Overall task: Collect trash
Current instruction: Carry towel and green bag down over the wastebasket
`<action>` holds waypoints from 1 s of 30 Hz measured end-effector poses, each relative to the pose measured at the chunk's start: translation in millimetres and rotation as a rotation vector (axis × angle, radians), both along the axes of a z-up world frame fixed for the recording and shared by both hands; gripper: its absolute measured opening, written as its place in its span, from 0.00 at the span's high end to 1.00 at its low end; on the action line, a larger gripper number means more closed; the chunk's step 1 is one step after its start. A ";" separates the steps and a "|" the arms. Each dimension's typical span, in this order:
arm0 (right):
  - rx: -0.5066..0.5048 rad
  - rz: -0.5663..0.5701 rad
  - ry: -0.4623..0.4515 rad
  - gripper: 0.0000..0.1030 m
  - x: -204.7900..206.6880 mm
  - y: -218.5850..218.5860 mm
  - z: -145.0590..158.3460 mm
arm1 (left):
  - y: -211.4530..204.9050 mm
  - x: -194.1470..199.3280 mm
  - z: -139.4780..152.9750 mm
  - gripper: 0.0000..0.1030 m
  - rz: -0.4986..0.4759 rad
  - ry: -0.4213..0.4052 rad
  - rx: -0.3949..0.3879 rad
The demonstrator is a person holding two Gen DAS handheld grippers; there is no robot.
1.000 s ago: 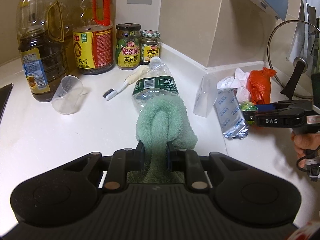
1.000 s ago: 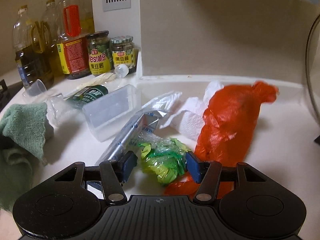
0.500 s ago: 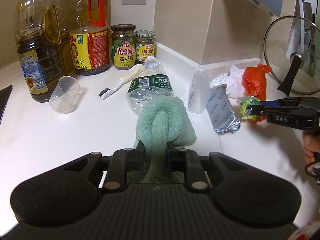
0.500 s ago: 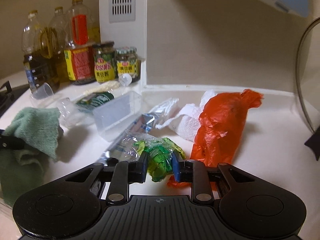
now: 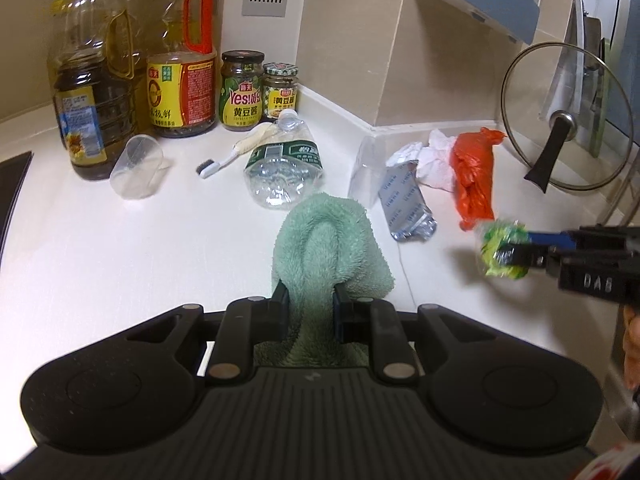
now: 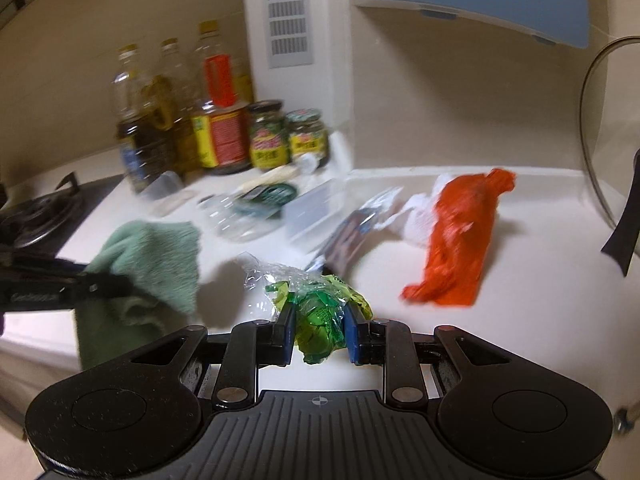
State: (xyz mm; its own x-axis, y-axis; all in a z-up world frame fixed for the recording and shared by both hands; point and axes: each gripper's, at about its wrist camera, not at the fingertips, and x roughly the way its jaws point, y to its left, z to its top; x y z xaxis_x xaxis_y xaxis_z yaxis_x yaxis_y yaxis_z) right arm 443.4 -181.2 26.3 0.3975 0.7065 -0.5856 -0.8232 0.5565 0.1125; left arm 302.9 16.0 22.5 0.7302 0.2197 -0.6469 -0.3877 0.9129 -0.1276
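Note:
My right gripper (image 6: 319,330) is shut on a crumpled green plastic wrapper (image 6: 316,316) and holds it above the white counter; it shows at the right of the left wrist view (image 5: 502,254). My left gripper (image 5: 309,308) is shut on a green towel (image 5: 326,248), also in the right wrist view (image 6: 152,256). On the counter lie an orange plastic bag (image 6: 460,236), white tissue (image 5: 434,162), a silver foil pouch (image 5: 406,200) and a crushed clear bottle (image 5: 282,172).
Oil bottles (image 5: 92,92) and sauce jars (image 5: 242,88) stand along the back wall. A clear cup (image 5: 136,168), a brush (image 5: 230,156) and a clear plastic box (image 5: 364,172) lie nearby. A glass pot lid (image 5: 564,116) leans at right. A gas stove (image 6: 36,216) is at left.
My right gripper closed on the green wrapper, lifted it off the counter and drew back from the trash pile. My left gripper kept hold of the towel.

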 end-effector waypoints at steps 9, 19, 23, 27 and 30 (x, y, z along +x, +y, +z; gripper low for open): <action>-0.045 0.091 0.060 0.75 -57.0 1.4 -12.1 | -12.8 -37.4 -1.6 0.83 0.028 0.014 -0.051; -0.140 0.191 0.101 0.75 -95.1 8.1 -42.1 | -28.2 -75.1 -21.6 0.83 0.035 0.062 -0.111; -0.173 0.239 0.105 0.75 -106.0 13.6 -53.9 | -35.7 -88.0 -32.2 0.83 0.047 0.080 -0.143; -0.210 0.289 0.095 0.75 -112.7 19.0 -63.7 | -40.7 -96.9 -40.2 0.83 0.072 0.096 -0.161; -0.235 0.331 0.090 0.75 -118.2 24.3 -71.0 | -43.4 -100.5 -45.7 0.83 0.089 0.109 -0.163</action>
State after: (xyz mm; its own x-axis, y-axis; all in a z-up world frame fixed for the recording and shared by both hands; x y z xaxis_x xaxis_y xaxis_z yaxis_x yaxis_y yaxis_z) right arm 325.2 -156.9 -44.8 0.1115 0.6306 -0.7681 -0.9545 0.2830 0.0938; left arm 202.4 -27.4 -23.2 0.6364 0.1656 -0.7533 -0.4851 0.8453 -0.2239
